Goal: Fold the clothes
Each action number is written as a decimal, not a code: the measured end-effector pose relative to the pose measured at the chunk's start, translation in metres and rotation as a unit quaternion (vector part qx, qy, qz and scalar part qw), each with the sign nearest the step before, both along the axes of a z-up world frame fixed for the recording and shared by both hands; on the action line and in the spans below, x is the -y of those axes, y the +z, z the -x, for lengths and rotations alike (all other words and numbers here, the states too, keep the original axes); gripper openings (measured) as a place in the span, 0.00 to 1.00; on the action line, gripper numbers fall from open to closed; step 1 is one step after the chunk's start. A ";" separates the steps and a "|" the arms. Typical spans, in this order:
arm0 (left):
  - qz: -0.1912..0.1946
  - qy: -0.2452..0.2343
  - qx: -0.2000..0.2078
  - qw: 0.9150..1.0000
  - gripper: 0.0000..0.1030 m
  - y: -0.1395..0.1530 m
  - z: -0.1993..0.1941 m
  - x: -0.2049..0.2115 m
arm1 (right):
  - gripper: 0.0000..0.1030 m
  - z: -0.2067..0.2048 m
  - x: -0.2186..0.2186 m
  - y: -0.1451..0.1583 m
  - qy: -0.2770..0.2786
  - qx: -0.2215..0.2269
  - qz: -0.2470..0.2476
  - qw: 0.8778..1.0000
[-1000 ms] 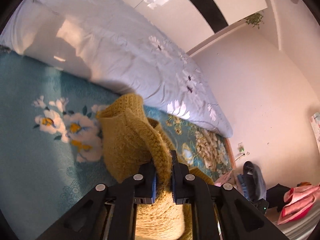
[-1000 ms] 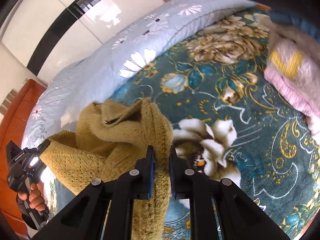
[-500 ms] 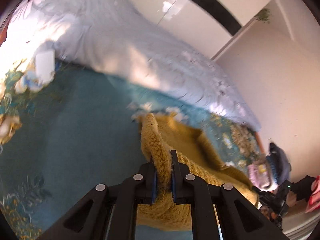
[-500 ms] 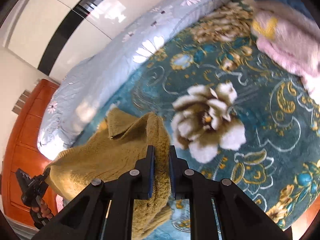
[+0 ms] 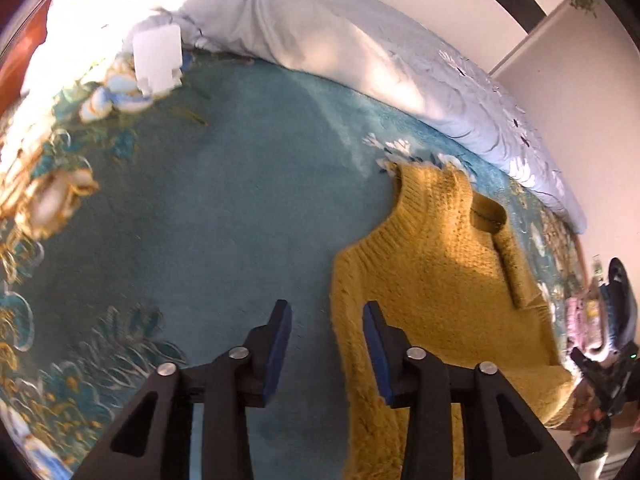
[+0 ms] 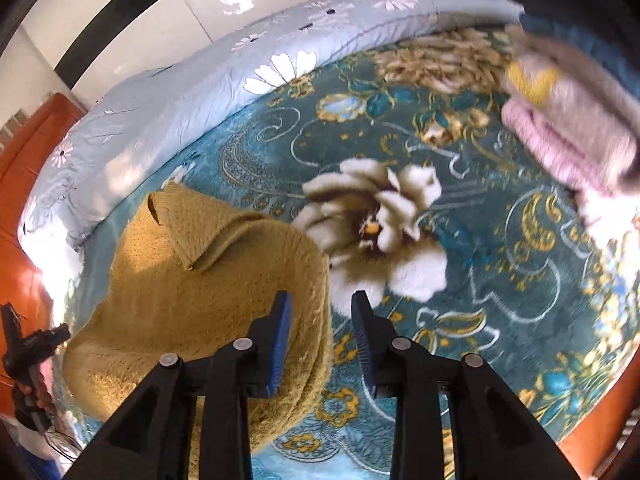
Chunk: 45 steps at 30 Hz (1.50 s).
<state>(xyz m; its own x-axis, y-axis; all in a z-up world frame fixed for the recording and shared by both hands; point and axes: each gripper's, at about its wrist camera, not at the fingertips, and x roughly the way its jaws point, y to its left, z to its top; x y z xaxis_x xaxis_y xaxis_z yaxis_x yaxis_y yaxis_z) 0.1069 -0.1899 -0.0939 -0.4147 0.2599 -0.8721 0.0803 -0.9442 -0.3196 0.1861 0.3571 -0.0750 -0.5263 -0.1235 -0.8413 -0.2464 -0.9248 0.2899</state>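
Mustard knit sweater (image 5: 436,280) lies spread on the teal floral bed cover (image 5: 224,216), neck toward the pale duvet (image 5: 320,36), unfolded; left tool (image 5: 326,344) and right tool (image 6: 322,328) both gape wide and empty, so folding looks barely begun.

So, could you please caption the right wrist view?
Open right gripper over a mustard sweater on a floral blanket.
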 end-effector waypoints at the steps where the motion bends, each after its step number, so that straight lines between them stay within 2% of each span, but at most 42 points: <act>1: 0.018 -0.010 -0.009 1.000 0.53 0.004 0.009 -0.003 | 0.41 0.004 0.002 0.008 0.008 -0.008 -0.016 1.000; 3: 0.042 -0.033 -0.024 0.998 0.54 0.009 0.031 -0.017 | 0.49 0.027 0.020 0.015 0.051 -0.013 -0.015 0.998; 5: 0.021 -0.066 -0.026 0.997 0.59 0.003 0.062 -0.036 | 0.49 0.057 0.052 0.014 0.105 -0.010 -0.021 0.994; 7: -0.015 -0.083 0.004 0.996 0.62 -0.014 0.098 -0.052 | 0.49 0.085 0.084 0.009 0.157 -0.003 -0.024 0.987; 11: -0.079 -0.072 0.067 0.992 0.62 -0.050 0.148 -0.078 | 0.49 0.130 0.134 -0.011 0.217 0.025 -0.045 0.975; 17: -0.097 -0.053 0.106 0.988 0.62 -0.086 0.176 -0.106 | 0.49 0.155 0.172 -0.051 0.263 0.081 -0.088 0.957; 19: -0.085 -0.049 0.094 0.991 0.63 -0.086 0.177 -0.112 | 0.49 0.159 0.173 -0.062 0.258 0.095 -0.107 0.955; 24: -0.084 -0.025 0.075 0.993 0.60 -0.087 0.176 -0.113 | 0.47 0.164 0.162 -0.061 0.226 0.088 -0.104 0.965; 25: -0.078 -0.023 0.071 0.994 0.47 -0.087 0.174 -0.114 | 0.43 0.166 0.160 -0.060 0.217 0.090 -0.111 0.966; 26: -0.075 -0.022 0.066 0.995 0.37 -0.087 0.173 -0.115 | 0.32 0.168 0.158 -0.060 0.209 0.093 -0.116 0.966; 27: -0.075 -0.021 0.062 0.995 0.18 -0.086 0.172 -0.115 | 0.29 0.170 0.154 -0.059 0.203 0.094 -0.109 0.969; 28: -0.075 -0.020 0.058 0.995 0.12 -0.085 0.170 -0.116 | 0.20 0.172 0.150 -0.058 0.196 0.095 -0.101 0.971; 29: -0.076 -0.019 0.053 0.996 0.12 -0.085 0.169 -0.116 | 0.15 0.174 0.147 -0.056 0.190 0.095 -0.099 0.972; 32: -0.086 -0.009 0.022 0.996 0.10 -0.068 0.164 -0.110 | 0.12 0.182 0.138 -0.037 0.181 0.077 -0.111 0.974; 37: -0.118 0.002 -0.046 0.992 0.10 -0.015 0.168 -0.095 | 0.11 0.213 0.123 0.013 0.157 0.029 -0.131 0.979; 42: -0.084 0.019 -0.120 0.989 0.09 0.035 0.190 -0.074 | 0.10 0.252 0.125 0.061 0.149 -0.021 -0.167 0.974; 45: -0.084 0.042 -0.117 0.989 0.10 0.037 0.207 -0.060 | 0.10 0.272 0.122 0.071 0.132 -0.027 -0.173 0.976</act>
<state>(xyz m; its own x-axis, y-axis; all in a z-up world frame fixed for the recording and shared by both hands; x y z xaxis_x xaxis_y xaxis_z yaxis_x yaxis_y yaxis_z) -0.0996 -0.1299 -0.0565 -0.6259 0.3493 -0.6973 0.0614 -0.8693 -0.4905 -0.0855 0.2348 -0.0037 -0.5600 0.0263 -0.8281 0.0207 -0.9987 -0.0457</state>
